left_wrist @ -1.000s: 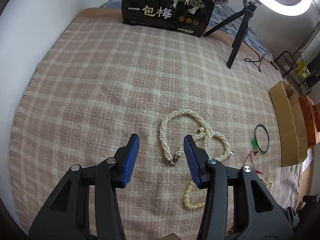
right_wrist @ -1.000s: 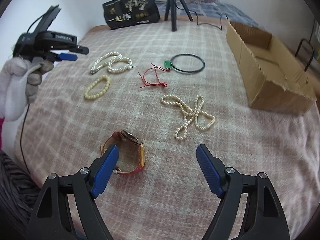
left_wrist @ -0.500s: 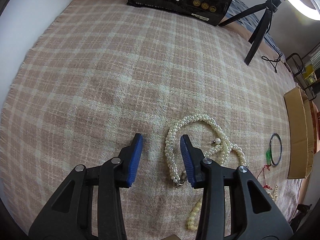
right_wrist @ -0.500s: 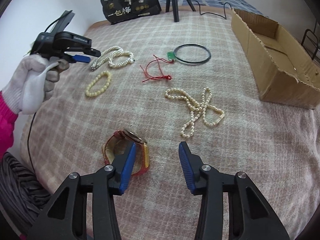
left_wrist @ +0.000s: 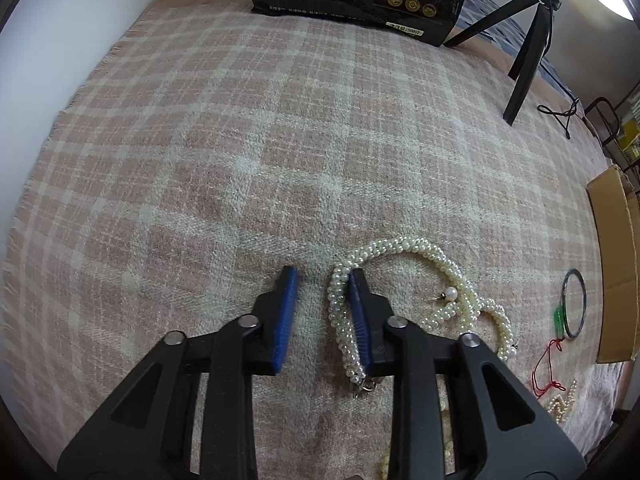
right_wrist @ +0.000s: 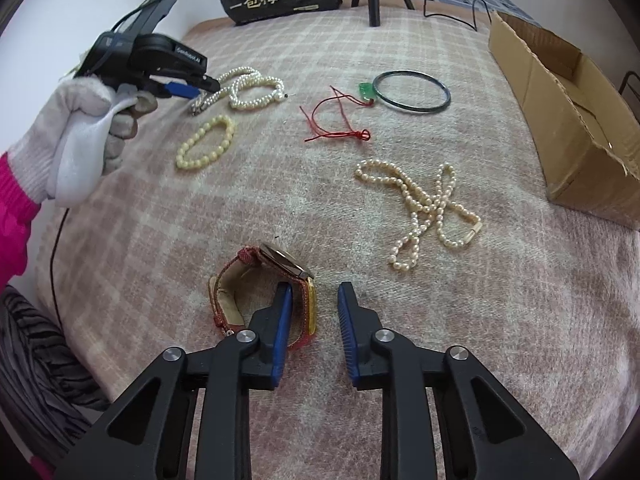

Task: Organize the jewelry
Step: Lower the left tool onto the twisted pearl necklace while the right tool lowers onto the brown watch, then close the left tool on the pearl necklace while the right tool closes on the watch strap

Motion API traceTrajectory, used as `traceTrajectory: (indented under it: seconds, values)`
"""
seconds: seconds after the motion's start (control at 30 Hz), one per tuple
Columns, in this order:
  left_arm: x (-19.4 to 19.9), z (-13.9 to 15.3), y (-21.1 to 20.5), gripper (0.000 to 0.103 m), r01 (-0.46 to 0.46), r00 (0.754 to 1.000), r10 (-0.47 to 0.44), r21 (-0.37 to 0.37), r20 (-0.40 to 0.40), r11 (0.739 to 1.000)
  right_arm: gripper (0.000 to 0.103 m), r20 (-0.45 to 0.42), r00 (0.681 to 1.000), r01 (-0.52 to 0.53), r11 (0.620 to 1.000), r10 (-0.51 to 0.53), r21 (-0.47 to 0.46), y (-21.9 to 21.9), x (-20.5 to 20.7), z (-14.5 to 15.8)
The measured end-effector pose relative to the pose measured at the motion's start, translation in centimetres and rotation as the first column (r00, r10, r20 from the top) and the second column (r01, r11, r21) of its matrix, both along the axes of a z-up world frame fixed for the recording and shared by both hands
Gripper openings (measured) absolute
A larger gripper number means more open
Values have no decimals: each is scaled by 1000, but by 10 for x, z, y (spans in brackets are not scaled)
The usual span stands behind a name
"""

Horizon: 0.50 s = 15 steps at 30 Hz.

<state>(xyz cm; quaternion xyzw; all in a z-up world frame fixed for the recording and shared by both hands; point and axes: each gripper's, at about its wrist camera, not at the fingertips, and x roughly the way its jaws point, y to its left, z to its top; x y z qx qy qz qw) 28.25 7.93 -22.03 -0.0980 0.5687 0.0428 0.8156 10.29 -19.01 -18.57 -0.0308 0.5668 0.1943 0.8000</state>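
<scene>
On a pink-and-cream plaid blanket (left_wrist: pixel 240 160), the left gripper (left_wrist: pixel 322 304), fingers just narrowing, straddles one side of a thick white twisted pearl necklace (left_wrist: pixel 420 256) (not yet pinched). The right gripper (right_wrist: pixel 314 320), also closing, brackets a red-strapped wristwatch (right_wrist: pixel 256 276) band, pads apart.

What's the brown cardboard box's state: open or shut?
Open. The brown cardboard box has its top uncovered; the right wrist view shows its inner walls.
</scene>
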Motion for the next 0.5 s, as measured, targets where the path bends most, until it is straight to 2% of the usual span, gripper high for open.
traceTrajectory:
  seconds: [0.03,0.07,0.27,0.5]
  values:
    - [1,0,-1,10,1,1000,-1,-5,-1,1000,18,2,1000,-5,1000,5,-8,1,0,-1]
    - [2,1,-1,7,0,1000,0,-10,-1,1000,16,4,1000,-11,1000,11,-19,2,0,-2]
    - [6,4,5,6,-21,1000,21,-76,10,997,8,20,999,-43,998,44,-40,7,-2,-3]
    - [-3,32,9,6,-23,997,33,-142,72,990,7,33,998,-49,998,50,-28,7,-5,0]
